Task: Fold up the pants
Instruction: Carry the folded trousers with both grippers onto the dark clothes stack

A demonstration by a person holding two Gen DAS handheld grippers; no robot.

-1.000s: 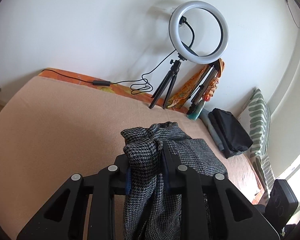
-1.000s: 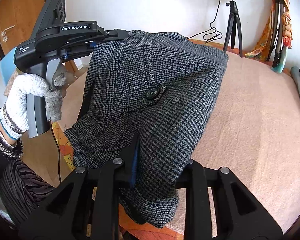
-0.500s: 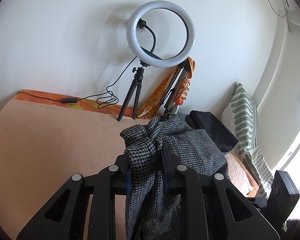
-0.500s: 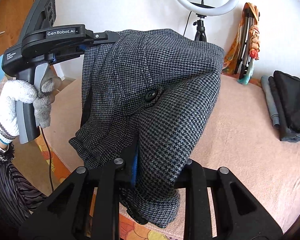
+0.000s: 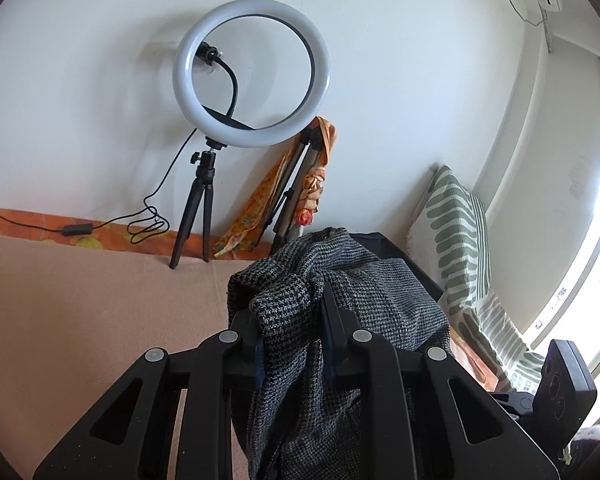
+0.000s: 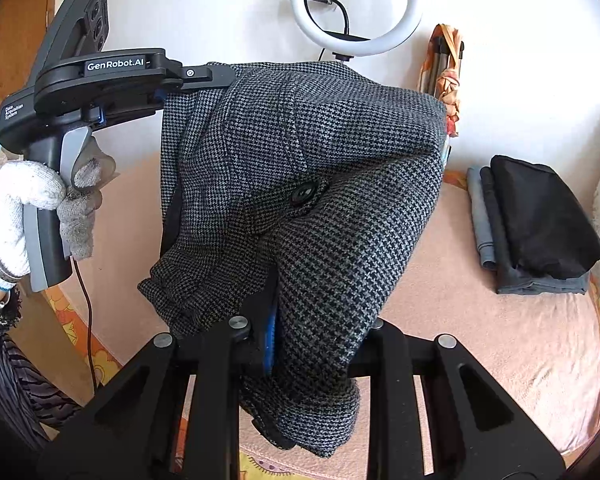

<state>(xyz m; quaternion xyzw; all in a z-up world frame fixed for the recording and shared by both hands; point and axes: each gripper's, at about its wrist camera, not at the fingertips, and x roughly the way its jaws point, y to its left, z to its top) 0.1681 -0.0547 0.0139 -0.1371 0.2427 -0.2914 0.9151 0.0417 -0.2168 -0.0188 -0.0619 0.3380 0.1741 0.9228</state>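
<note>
While you hold both grippers up, the houndstooth pants (image 6: 324, 184) hang between them above the bed (image 6: 480, 340).
Your left gripper (image 5: 292, 320) and right gripper (image 6: 312, 340) each pinch fabric; it looks like the waistband.

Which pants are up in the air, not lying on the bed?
The checked grey pants, held by both grippers; the folded dark pants lie on the bed.

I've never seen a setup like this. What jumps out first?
The houndstooth pants fill the middle, held up above the bed, pinched by the left claw and the right claw. Behind them a white ring light stands against the wall, with folded dark clothes on the right.
</note>
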